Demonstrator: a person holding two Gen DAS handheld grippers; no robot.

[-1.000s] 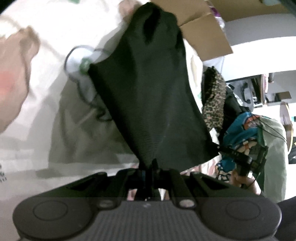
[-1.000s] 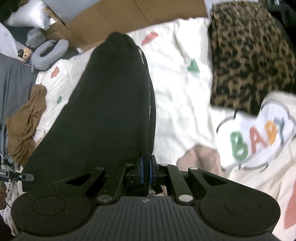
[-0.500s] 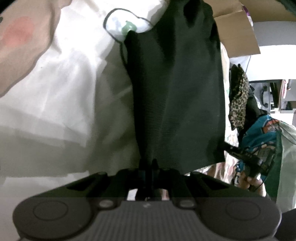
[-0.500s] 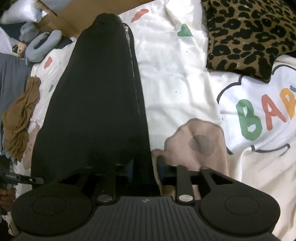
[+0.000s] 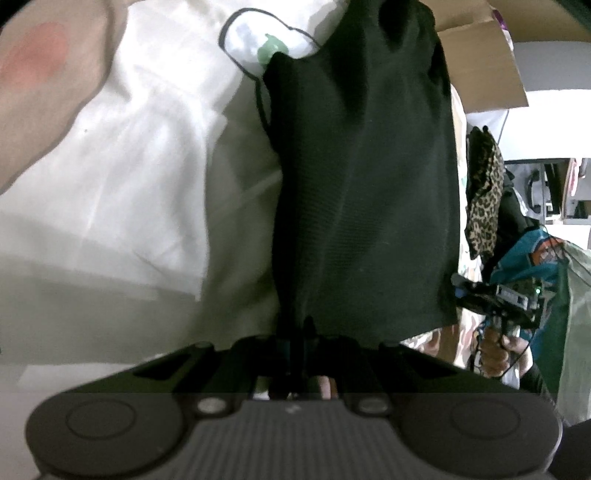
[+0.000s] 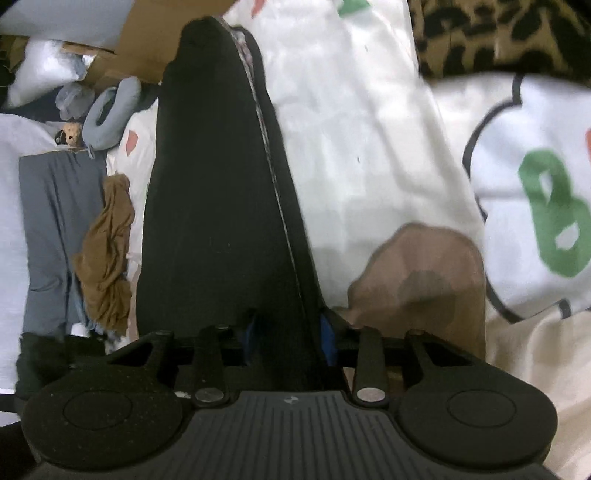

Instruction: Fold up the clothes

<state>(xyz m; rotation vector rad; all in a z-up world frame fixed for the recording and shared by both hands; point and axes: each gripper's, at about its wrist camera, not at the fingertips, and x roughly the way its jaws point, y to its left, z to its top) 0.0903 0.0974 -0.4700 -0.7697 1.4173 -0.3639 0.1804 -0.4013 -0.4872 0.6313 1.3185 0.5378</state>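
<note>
A black garment [image 5: 362, 184] hangs stretched between both grippers above a white printed bedsheet [image 5: 129, 166]. My left gripper [image 5: 299, 332] is shut on one end of it. In the right wrist view the same black garment [image 6: 214, 221] runs away from me in a long fold. My right gripper [image 6: 290, 332] is open, its blue pads [image 6: 327, 332] spread apart, and the cloth lies loosely between them. The left wrist view also catches the right gripper [image 5: 506, 299] at the garment's far corner, held by a hand [image 5: 495, 354].
A leopard-print garment [image 6: 498, 33] lies on the sheet at the far right. A brown crumpled garment [image 6: 107, 251], a grey cloth [image 6: 48, 221] and a grey neck pillow [image 6: 110, 110] sit to the left. Cardboard [image 5: 480, 74] stands beyond the bed.
My right gripper, shut on the black garment a second ago, has spread its fingers and dropped closer to the sheet. The left gripper kept its hold while the garment swung rightwards.
</note>
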